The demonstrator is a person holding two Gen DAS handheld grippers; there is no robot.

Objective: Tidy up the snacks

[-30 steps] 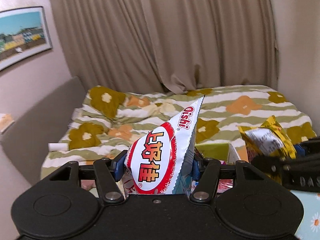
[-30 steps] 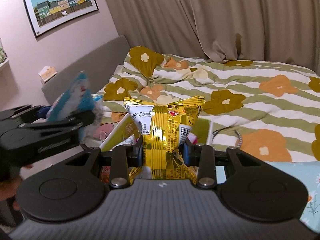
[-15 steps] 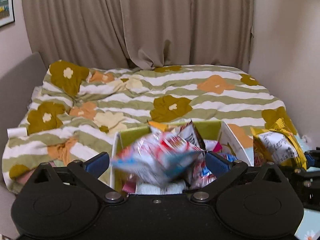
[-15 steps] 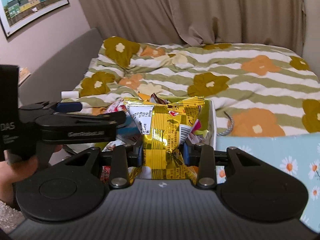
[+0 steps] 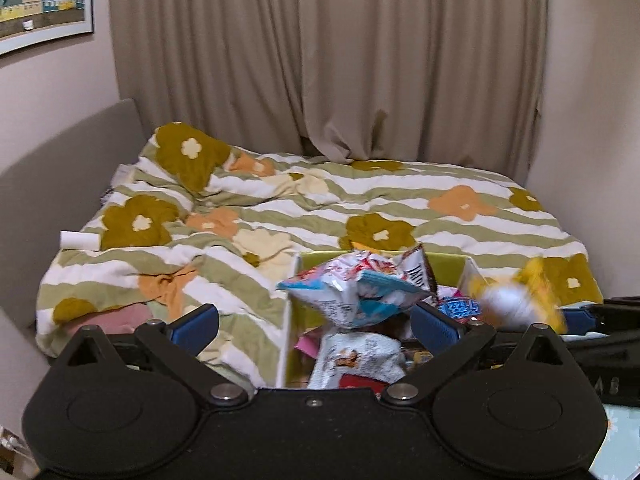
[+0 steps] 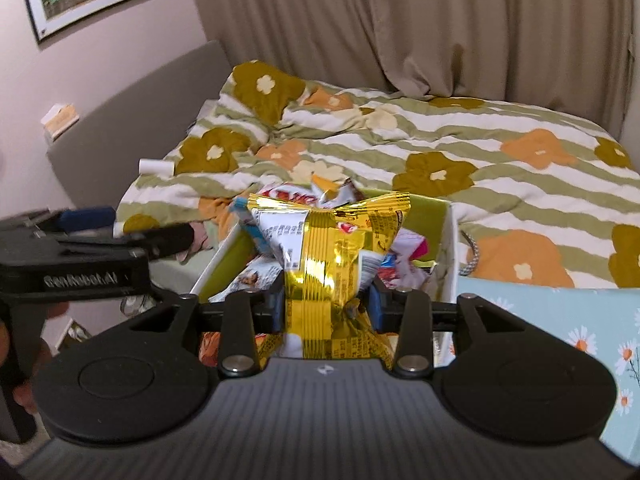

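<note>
our right gripper has its blue pads pressed into the lower half of a gold foil snack bag, pinching it to a narrow waist while the top flares wide. it hangs above a green-lined box already heaped with snack packets. our left gripper has its fingers spread wide with nothing between them; it hovers at the box's left wall, just behind a pale blue and white packet lying on top of the heap.

the box sits at the foot of a bed under a striped flower duvet, beige curtains behind. a daisy-print sheet lies just right of the box.

we judge the risk is overflow: the pile already stands above the rim, so a puffy foil bag let go from up here could slide off onto the bedding or floor. the blue packet looks loosely perched too, and a nudge from the empty gripper could tip it out.
</note>
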